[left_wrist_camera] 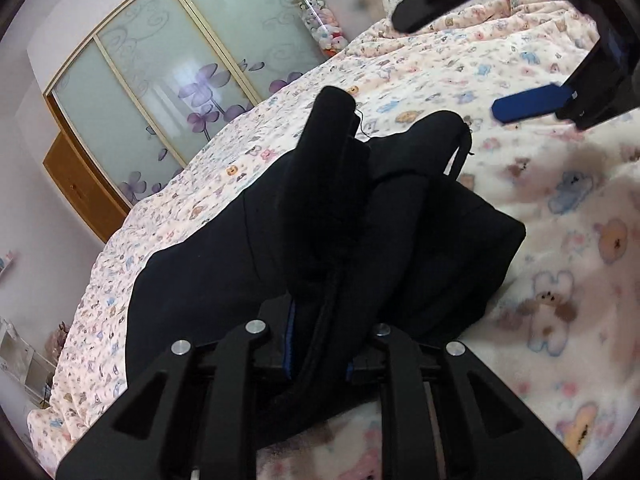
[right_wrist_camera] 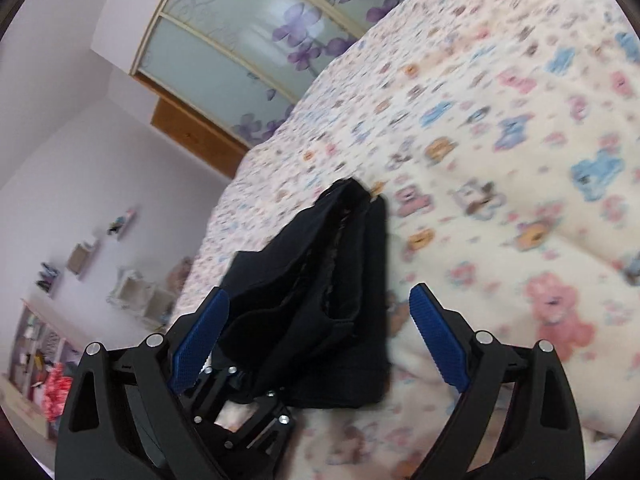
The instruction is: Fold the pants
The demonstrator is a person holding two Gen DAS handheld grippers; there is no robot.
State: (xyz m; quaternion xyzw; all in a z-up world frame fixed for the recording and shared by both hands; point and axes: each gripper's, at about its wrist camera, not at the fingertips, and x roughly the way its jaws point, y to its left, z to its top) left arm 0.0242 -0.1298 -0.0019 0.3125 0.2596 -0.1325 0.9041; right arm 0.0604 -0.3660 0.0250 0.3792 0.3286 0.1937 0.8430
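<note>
The black pants (left_wrist_camera: pixel 248 248) lie folded in a thick bundle on the bed. My left gripper (left_wrist_camera: pixel 318 344) is shut on a bunched edge of the pants, with black cloth filling the gap between its fingers. My right gripper (right_wrist_camera: pixel 316 304) is open, its blue pads (right_wrist_camera: pixel 438 344) spread wide, with the pants bundle (right_wrist_camera: pixel 320 300) lying between and just beyond them, not gripped. The right gripper also shows at the top right of the left wrist view (left_wrist_camera: pixel 472 64), open above the bed.
The bed (left_wrist_camera: pixel 520 200) is covered by a cream blanket with a bear print. A wardrobe with frosted flower doors (left_wrist_camera: pixel 168 80) stands beyond the bed. Shelves and boxes (right_wrist_camera: pixel 80 280) line the wall at left.
</note>
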